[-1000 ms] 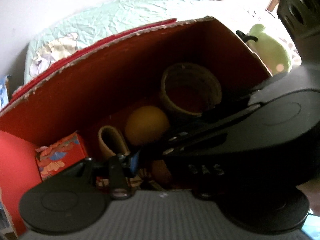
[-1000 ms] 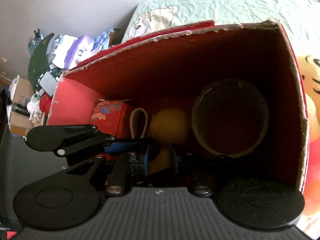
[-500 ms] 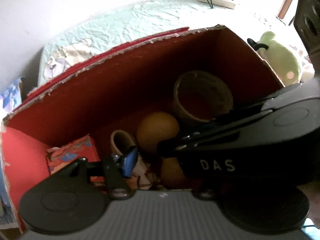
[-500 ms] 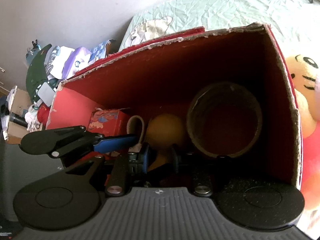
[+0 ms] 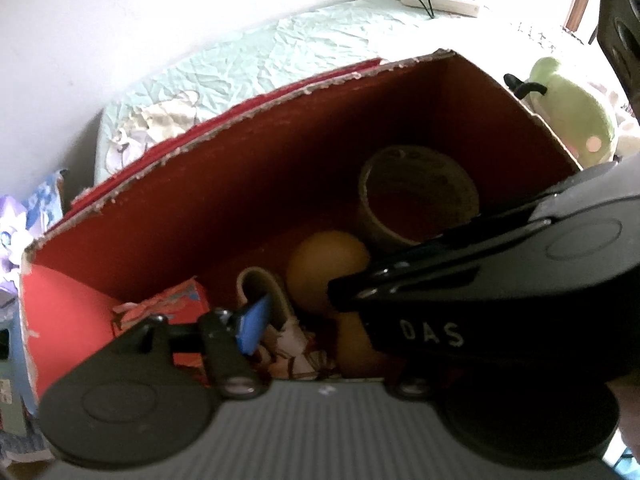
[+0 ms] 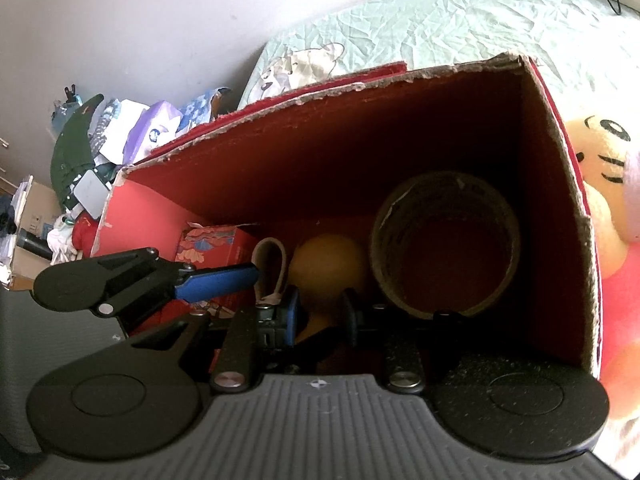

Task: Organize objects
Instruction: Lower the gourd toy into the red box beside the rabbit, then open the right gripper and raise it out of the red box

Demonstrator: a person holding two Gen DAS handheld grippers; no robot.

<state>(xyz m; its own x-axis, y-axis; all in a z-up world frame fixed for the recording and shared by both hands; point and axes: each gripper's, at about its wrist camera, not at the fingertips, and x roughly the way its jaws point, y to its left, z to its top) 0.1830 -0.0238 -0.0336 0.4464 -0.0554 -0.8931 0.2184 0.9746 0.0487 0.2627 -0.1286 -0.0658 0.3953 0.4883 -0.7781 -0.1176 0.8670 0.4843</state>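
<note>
Opening wider than a second ago: left gripper [image 5: 304,332], blue pad [image 5: 256,320] just beside beige loop [image 5: 260,284], nothing pressed between its jaws. Right gripper [image 6: 320,314] narrow, pinching yellowish item [image 6: 316,330] low at near wall of red box [image 6: 360,152]. Orange ball [image 6: 328,264] wedged between loop and tape roll [image 5: 372,216]; patterned carton [image 6: 212,240] at left end. Bare floor only along far wall. Torn rim; plush toys [image 6: 600,160] touching right side, bedsheet [image 6: 440,20] beyond.

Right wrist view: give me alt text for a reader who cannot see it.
An open red cardboard box on a bed holds a large tape roll, an orange ball and a small patterned box. Both tongs reach in from below.
</note>
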